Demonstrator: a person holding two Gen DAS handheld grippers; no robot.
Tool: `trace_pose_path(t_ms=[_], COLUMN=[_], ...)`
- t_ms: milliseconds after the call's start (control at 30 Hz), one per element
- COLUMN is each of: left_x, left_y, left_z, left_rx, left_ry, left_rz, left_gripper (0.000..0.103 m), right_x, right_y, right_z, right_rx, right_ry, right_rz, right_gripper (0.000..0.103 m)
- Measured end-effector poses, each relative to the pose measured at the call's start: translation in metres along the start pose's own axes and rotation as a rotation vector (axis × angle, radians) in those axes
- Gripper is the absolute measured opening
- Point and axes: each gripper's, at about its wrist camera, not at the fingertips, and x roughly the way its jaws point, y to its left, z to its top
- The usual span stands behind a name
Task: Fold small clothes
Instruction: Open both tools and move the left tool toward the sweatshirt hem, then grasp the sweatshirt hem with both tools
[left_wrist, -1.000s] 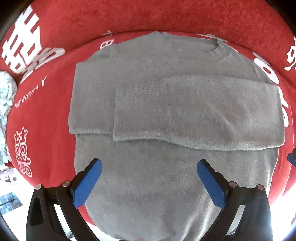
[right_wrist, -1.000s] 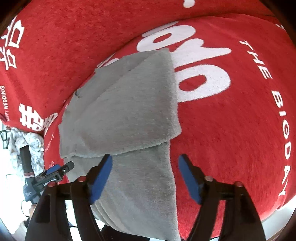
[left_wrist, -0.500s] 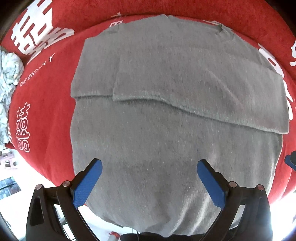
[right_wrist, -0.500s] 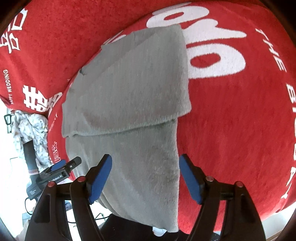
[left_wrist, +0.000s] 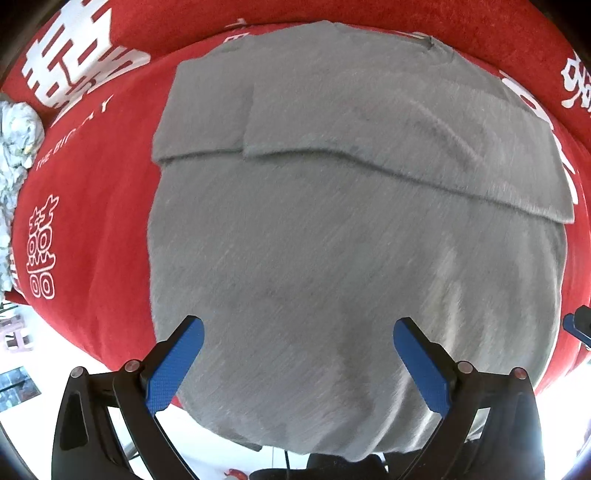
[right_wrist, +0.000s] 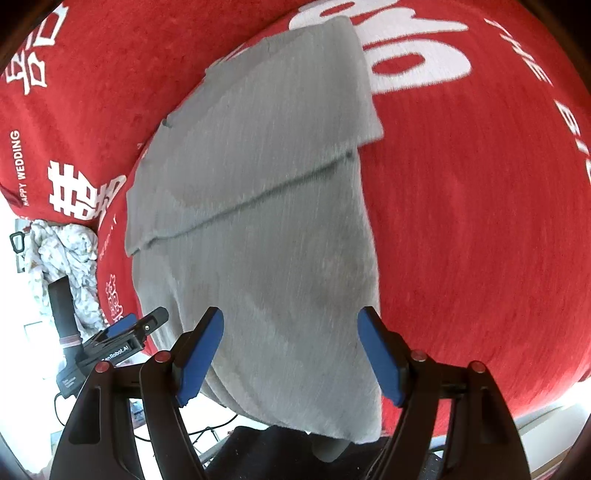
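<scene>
A grey sweater (left_wrist: 332, 240) lies spread flat on a red cloth (left_wrist: 92, 229) printed with white lettering, which covers the surface. Its neckline is at the far edge, and its near hem hangs over the near edge of the surface. 2 sleeves are folded across the chest: their cuffs and lower edges form a stepped line running left to right across the body, the right sleeve (left_wrist: 406, 122) lying on top of the left one.

The left gripper (left_wrist: 297, 365) hovers over the near part of the sweater with its jaws wide apart and nothing between them. The right gripper (right_wrist: 291, 354) is over the sweater's near right part, its jaws likewise spread and empty. In the right wrist view the left gripper (right_wrist: 136, 325) shows at the sweater's near left edge. A crumpled pale patterned fabric (right_wrist: 62, 254) sits at the far left, beside the red cloth.
</scene>
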Motion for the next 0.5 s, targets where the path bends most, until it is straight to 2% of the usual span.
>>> trace_pose_path(t_ms=[200,367,500], left_x=[0.005,0.026,0.049], left_y=[0.039,0.080,0.099], left_z=[-0.041,-0.088,-0.121], left_rx=[-0.016,-0.050,-0.079], left_ry=[0.004,0.055,0.110], left_rz=[-0.042,-0.085,-0.119], left_gripper=[0.103,0.103,0.103], right_x=[0.006,0.025,0.051], right_y=[-0.003,-0.022,-0.038], right_z=[-0.039,-0.083,-0.114], right_rx=[0.004,0.025,0.020], right_ry=[0.018,0.113,0.205], right_rz=[0.024,0.069,0.042], right_gripper=[0.078,0.078,0.078])
